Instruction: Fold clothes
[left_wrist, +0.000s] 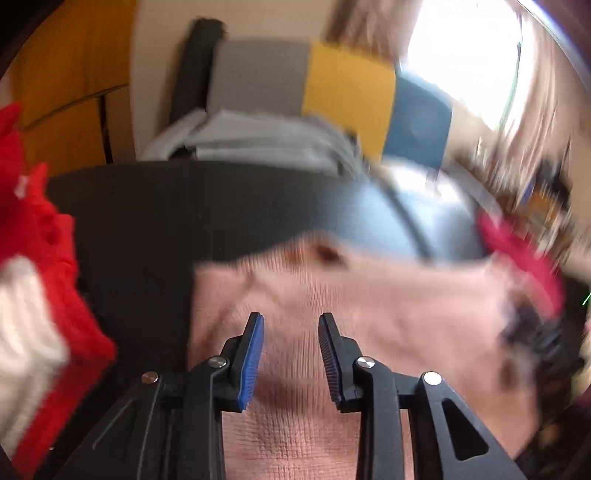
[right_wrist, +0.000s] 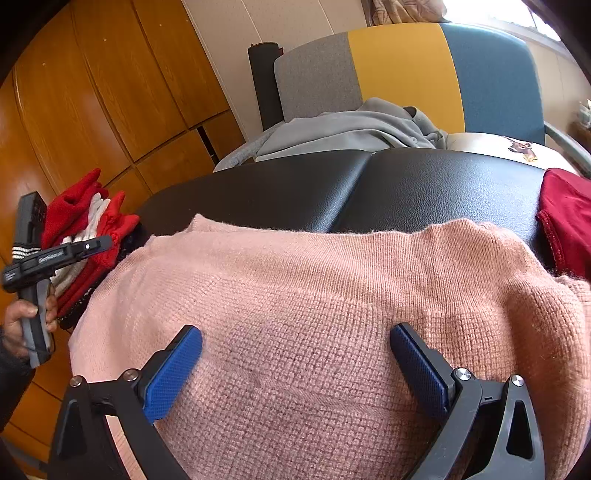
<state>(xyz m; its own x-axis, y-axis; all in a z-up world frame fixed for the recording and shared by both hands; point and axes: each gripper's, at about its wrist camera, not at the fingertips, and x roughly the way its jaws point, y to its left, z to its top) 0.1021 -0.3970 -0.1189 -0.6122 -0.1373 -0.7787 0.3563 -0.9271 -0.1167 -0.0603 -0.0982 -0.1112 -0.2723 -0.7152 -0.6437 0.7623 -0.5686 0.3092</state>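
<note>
Right gripper (right_wrist: 295, 363) hangs low over the pink knit sweater (right_wrist: 314, 288), fingers spread wide w/ nothing between them, blue ribbed pads (right_wrist: 173, 373) either side of the fabric. Left gripper (left_wrist: 291, 356) also over the sweater (left_wrist: 332, 295), jaws parted w/ a narrower gap, nothing pinched; that view is motion-blurred so detail is poor. In the right wrist view the left gripper (right_wrist: 79, 249) sits off to the left side, held in the person's hand (right_wrist: 27, 317). Sweater lies spread on a black padded table (right_wrist: 295, 184), leather-look w/ a seam down the middle; far edge runs fairly straight across, near part drapes toward the cameras. Judgement: soft, limp, medium-light, chunky knit w/ fuzzy nap, so good friction, won't slip, but stretches & sags if lifted by one point. Best to pinch at an edge or corner, e.g. the far hem ends, both grippers at once, shallow bite so only one layer comes up. Beyond: chair w/ grey, yellow & blue panels (right_wrist: 406, 66), grey garment (right_wrist: 351, 129) heaped on its seat. Red-and-white knit pile (right_wrist: 92, 221) at table's left end, dark red cloth (right_wrist: 565, 221) at right end. Orange wood cabinets (right_wrist: 92, 92) behind.
</note>
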